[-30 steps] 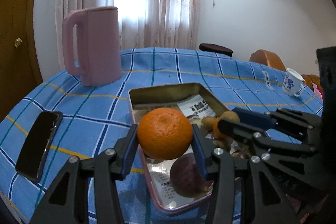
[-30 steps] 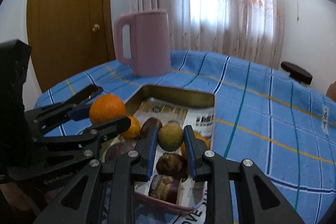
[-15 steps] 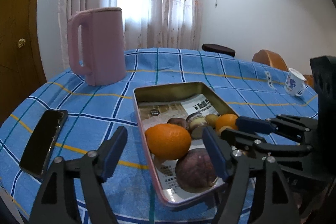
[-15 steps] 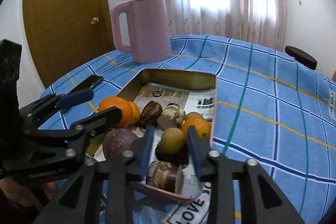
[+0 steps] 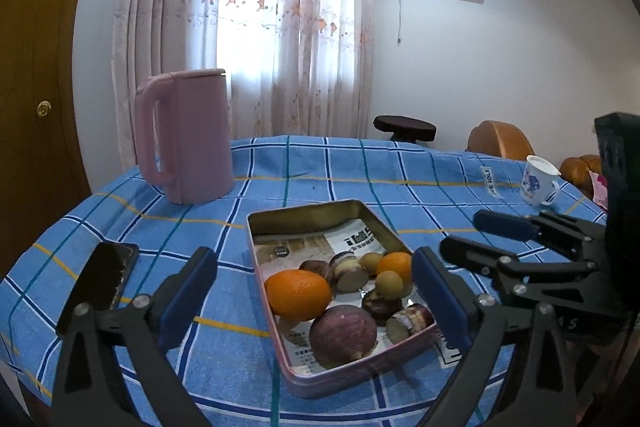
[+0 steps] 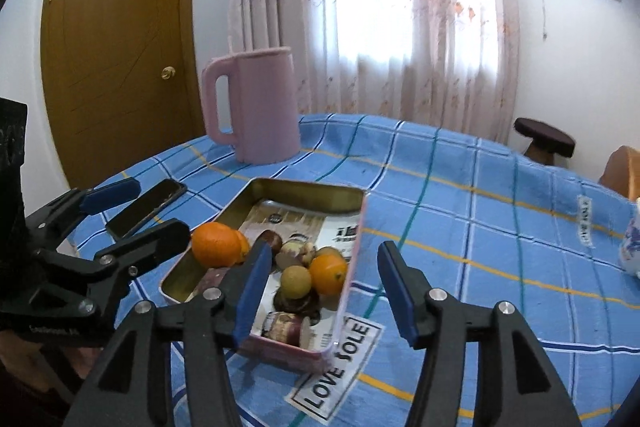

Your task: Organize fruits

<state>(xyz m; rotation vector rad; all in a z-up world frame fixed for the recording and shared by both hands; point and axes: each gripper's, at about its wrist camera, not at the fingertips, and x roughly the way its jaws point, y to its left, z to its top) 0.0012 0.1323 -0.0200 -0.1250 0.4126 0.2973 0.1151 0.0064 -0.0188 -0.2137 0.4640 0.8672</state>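
Note:
A pink metal tray [image 5: 312,213] [image 6: 308,189] on the blue checked tablecloth holds several fruits. A large orange [image 5: 298,294] [image 6: 216,244] lies at its left side. A purple round fruit [image 5: 343,331] lies near the front. A small orange [image 5: 394,264] [image 6: 328,273] and a small yellow-green fruit [image 5: 389,284] [image 6: 295,281] lie among brown chestnut-like pieces. My left gripper [image 5: 316,295] is open and empty, above the tray's near end. My right gripper [image 6: 320,291] is open and empty, above the tray's right rim.
A pink jug [image 5: 186,139] [image 6: 256,107] stands behind the tray at the left. A black phone [image 5: 100,285] [image 6: 146,207] lies left of the tray. A white cup [image 5: 538,181] stands at the far right. The table edge is close in front.
My left gripper opened and let the large orange into the tray. My right gripper opened and let the yellow-green fruit into the tray. Both drew back and up.

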